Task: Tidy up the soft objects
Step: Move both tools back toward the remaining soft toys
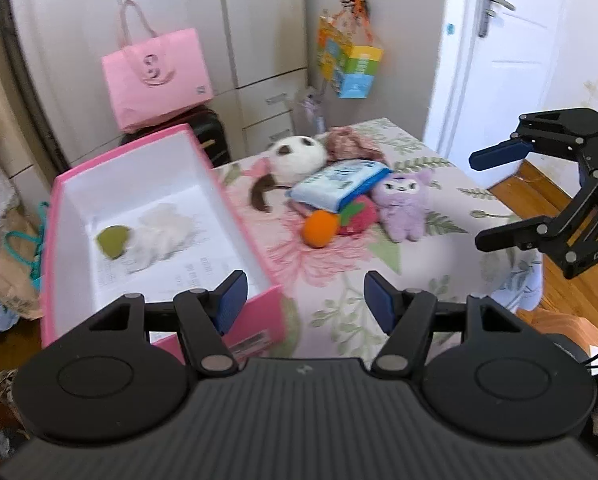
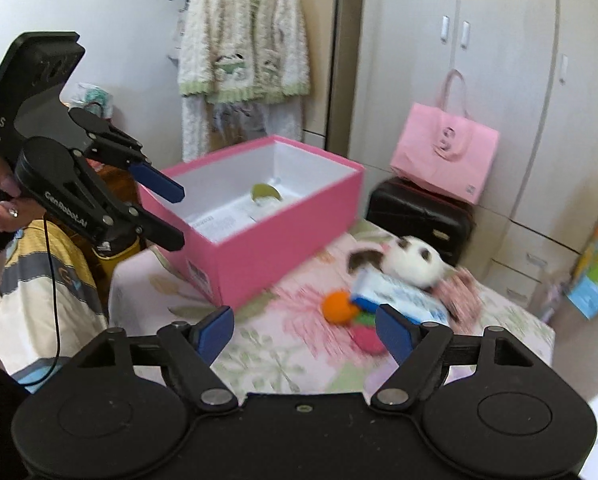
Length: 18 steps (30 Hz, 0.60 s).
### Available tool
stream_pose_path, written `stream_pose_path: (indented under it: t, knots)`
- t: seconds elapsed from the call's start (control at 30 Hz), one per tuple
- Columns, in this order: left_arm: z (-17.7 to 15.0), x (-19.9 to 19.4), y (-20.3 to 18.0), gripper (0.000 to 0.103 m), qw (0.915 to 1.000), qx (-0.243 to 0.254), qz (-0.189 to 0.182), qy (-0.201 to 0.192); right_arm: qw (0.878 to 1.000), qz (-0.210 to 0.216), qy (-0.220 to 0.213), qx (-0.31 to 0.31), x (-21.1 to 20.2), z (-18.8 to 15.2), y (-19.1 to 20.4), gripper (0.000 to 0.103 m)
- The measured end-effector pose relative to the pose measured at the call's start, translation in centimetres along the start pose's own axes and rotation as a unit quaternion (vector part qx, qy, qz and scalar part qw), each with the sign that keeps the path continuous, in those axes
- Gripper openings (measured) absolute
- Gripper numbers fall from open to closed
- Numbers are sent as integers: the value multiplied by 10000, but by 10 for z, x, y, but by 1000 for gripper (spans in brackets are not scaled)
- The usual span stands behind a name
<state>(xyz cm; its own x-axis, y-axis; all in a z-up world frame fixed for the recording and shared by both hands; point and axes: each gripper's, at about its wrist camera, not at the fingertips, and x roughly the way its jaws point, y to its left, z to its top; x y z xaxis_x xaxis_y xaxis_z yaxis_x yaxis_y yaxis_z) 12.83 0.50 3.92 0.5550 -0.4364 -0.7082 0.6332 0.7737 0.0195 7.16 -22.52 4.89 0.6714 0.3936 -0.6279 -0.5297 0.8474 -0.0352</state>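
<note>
Two grippers are hanging empty over the table: the left gripper point(image 1: 305, 300), at the bottom of its own view, is standing moderately open with nothing between its blue pads, and the right gripper point(image 2: 305, 334) is standing wider, likewise bare. In the left wrist view the right gripper is showing at the right edge, its fingers apart and pointing toward the pile. Outward from the pads, the floral tablecloth point(image 1: 339, 288) is filling the centre of both views. The pink box point(image 1: 255, 320) is sitting at centre left of the left view, open-topped, and is already holding a white fluffy piece point(image 1: 163, 236) touching a green piece point(image 1: 111, 240). The remaining soft things are lying heaped at centre right: a panda plush point(image 1: 299, 156), a patterned cloth bundle point(image 1: 349, 142) behind it, a blue-and-white soft pack point(image 1: 339, 184) leaning across the heap, an orange ball point(image 1: 319, 230), a red plush fruit point(image 1: 359, 214) beside it, and a purple plush doll point(image 1: 405, 208) at the near right edge. Judgement: all are looking light and squashy, so pads are likely sinking in rather than slipping; fur may slide a little. The purple doll is looking best taken across its torso, being free on the outer side; the ball may roll, so a centred pinch suits it. The pack is overlapping the fruit, so lifting it first avoids dragging neighbours.
</note>
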Motion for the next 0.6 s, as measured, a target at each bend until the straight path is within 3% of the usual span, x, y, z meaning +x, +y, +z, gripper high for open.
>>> stream_pose_path:
  t: [0.3, 0.47, 0.6]
  knots:
    - [9, 52, -35, 64, 9991, 50, -403, 114, 9996, -125, 131, 233, 7, -36, -29, 84]
    - [9, 80, -47, 64, 9998, 41, -179, -64, 9998, -120, 58, 139, 31, -51, -40, 84]
    - [9, 106, -44, 61, 9996, -280, -34, -67, 9998, -157, -134, -28, 53, -57, -44, 82]
